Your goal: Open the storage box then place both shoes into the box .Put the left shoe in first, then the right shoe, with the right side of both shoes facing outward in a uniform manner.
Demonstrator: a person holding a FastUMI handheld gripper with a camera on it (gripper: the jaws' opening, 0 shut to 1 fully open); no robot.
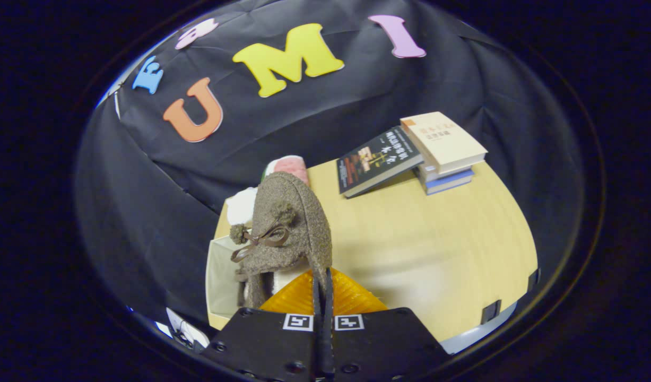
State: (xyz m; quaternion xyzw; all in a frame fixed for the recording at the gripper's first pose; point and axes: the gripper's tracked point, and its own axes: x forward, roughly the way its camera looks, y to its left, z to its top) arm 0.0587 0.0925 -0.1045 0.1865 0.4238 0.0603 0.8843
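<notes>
A brown felt shoe (291,223) with a ribbon bow and two pom-poms hangs lifted above the wooden table (436,239), toe pointing away from me. My gripper (323,284) is shut on the shoe's rim at its right side, the two fingers pressed close together. Just to the left of the shoe and lower down stands the pale storage box (220,273), with its inner wall showing. The shoe hides part of the box and whatever lies inside it.
A dark book (377,159) leans on a stack of books (446,151) at the table's far right. A pink, white and green object (289,163) and something white (242,206) sit behind the shoe. Black cloth walls the booth.
</notes>
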